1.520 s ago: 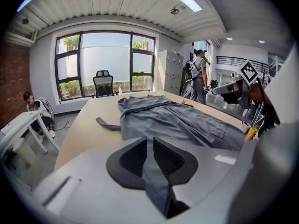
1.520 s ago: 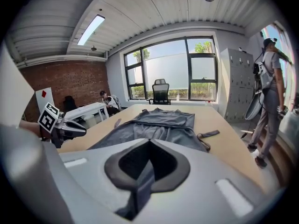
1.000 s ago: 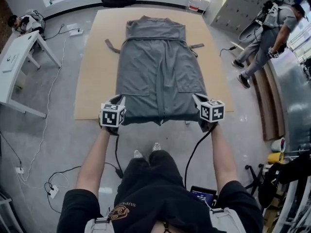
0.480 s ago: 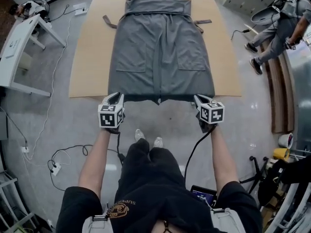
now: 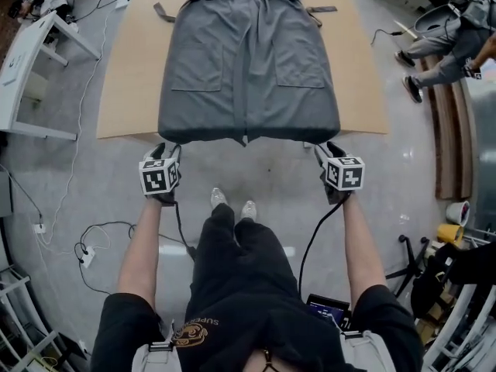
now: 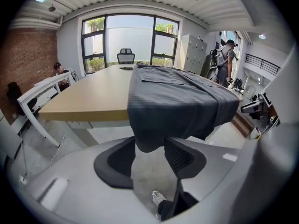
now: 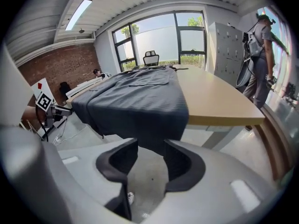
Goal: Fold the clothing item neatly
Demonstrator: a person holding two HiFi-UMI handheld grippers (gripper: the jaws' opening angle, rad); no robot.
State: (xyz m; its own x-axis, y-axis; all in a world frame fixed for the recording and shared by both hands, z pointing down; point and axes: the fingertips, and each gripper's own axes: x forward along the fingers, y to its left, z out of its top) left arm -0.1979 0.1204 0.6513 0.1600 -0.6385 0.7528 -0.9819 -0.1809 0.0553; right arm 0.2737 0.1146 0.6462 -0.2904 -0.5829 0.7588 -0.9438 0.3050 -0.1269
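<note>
Gripping nothing: fingers [image 6: 180, 155] of L gripper [image 5: 167, 149] & R gripper [image 5: 326, 148] just opened, grey robe [image 5: 248, 76] hem dangling between. Could slide off surface [image 5: 128, 76] edge under overhang weight, skewing fold.

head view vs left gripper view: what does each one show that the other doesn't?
Head view only: two pockets on the grey garment, its belt ends, the person's shoes and the floor cables.
Left gripper view only: the left gripper has just been opening its jaws. They stand apart with the garment's hanging corner between them, not pinched. Windows and an office chair are behind.
Both: the garment lying on the wooden table, its hem draped over the near edge.
</note>
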